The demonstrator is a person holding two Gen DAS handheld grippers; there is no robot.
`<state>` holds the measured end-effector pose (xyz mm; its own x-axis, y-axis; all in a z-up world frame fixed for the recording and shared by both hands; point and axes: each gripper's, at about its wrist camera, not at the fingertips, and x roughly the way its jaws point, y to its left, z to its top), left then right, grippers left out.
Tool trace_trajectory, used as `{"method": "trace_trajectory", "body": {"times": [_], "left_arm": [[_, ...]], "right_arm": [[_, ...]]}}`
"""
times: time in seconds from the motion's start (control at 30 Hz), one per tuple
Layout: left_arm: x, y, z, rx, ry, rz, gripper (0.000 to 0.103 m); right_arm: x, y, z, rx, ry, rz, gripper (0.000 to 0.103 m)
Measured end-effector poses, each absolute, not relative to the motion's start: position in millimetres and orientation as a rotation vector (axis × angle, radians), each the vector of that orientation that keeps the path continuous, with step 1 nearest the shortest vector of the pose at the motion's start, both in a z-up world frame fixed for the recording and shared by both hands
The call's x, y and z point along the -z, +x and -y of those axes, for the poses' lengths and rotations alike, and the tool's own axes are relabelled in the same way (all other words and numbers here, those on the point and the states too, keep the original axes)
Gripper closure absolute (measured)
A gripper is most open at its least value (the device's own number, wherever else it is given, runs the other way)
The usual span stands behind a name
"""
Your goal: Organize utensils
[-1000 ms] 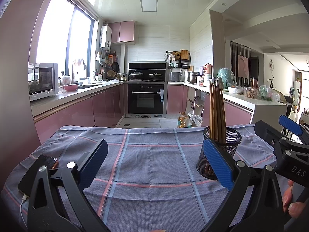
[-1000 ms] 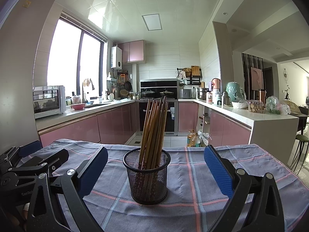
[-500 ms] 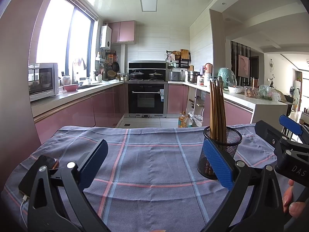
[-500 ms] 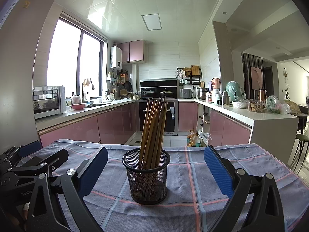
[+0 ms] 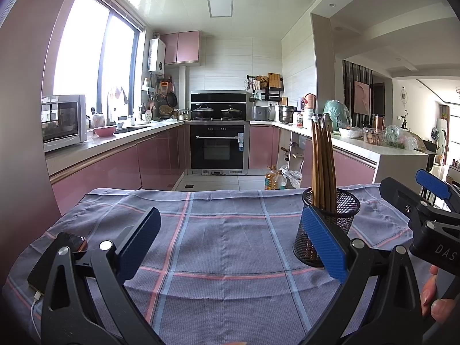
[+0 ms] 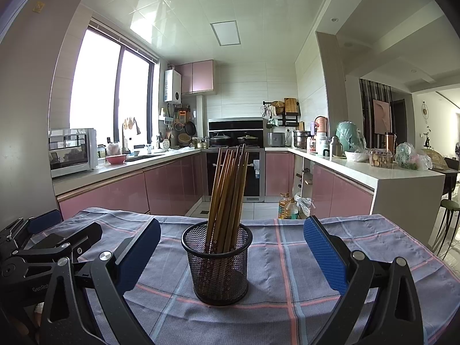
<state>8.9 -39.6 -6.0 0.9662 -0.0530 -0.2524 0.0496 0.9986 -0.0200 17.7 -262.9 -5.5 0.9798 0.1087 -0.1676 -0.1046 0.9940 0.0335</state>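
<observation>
A black mesh holder [image 6: 217, 264] stands upright on the checked cloth, with several brown chopsticks [image 6: 228, 189] leaning in it. In the right wrist view it sits just ahead of my right gripper [image 6: 231, 254], which is open with nothing between its blue pads. The left wrist view shows the same mesh holder [image 5: 339, 215] at the right, partly behind the right blue pad [image 5: 323, 243]. My left gripper [image 5: 230, 241] is open over bare cloth. Each gripper shows at the edge of the other's view: left gripper [image 6: 43, 247], right gripper [image 5: 425, 207].
A phone [image 5: 54, 261] with a white cable lies on the cloth [image 5: 227, 238] at the near left. Behind the table is a kitchen with pink cabinets, an oven [image 5: 218, 146] and a white counter [image 6: 402, 175]. Oil bottles [image 6: 287, 205] stand on the floor.
</observation>
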Motion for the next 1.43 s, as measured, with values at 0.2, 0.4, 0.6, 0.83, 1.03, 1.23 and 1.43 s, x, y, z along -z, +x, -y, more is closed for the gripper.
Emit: {"method": "trace_trajectory", "body": {"times": [0.2, 0.4, 0.6, 0.83, 1.03, 1.23, 1.43], "left_arm": [[7, 7, 37, 0.052, -0.012, -0.258, 0.006], [7, 8, 38, 0.052, -0.011, -0.258, 0.006], [7, 7, 37, 0.052, -0.010, -0.257, 0.006], [7, 7, 36, 0.053, -0.012, -0.260, 0.006], [6, 5, 36, 0.051, 0.009, -0.256, 0.006], [6, 7, 34, 0.055, 0.015, -0.268, 0.006], [12, 22, 21, 0.026, 0.014, -0.346, 0.006]], "right_arm": [[5, 18, 263, -0.107, 0.024, -0.171, 0.007], [5, 18, 264, -0.107, 0.027, -0.172, 0.007], [5, 18, 264, -0.108, 0.027, -0.174, 0.007], [6, 18, 264, -0.107, 0.027, -0.175, 0.007], [7, 18, 265, -0.104, 0.025, -0.174, 0.007], [10, 21, 268, -0.095, 0.017, -0.189, 0.007], [19, 44, 307, 0.012, -0.017, -0.313, 0.007]]}}
